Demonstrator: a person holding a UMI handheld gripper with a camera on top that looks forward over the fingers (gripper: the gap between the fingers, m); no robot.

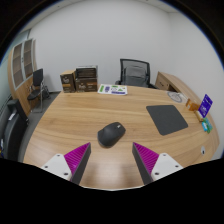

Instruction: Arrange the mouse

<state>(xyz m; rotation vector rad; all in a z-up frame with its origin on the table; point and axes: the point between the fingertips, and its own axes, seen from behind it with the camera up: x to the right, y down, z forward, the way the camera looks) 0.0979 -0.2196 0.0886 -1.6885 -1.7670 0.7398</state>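
A black computer mouse (112, 134) lies on the wooden table (75, 120), just ahead of my fingers and roughly centred between them. A dark grey mouse mat (167, 119) rests on the table farther off to the right of the mouse. My gripper (112, 160) stands open, its two magenta pads (77, 158) wide apart with only bare tabletop between them. Nothing is held.
A black office chair (133, 72) stands behind the table's far edge, another chair (37, 88) at the left. Papers (117, 90) lie at the far side. Small items and a purple box (206, 103) sit at the right end. Low shelves (80, 79) line the back wall.
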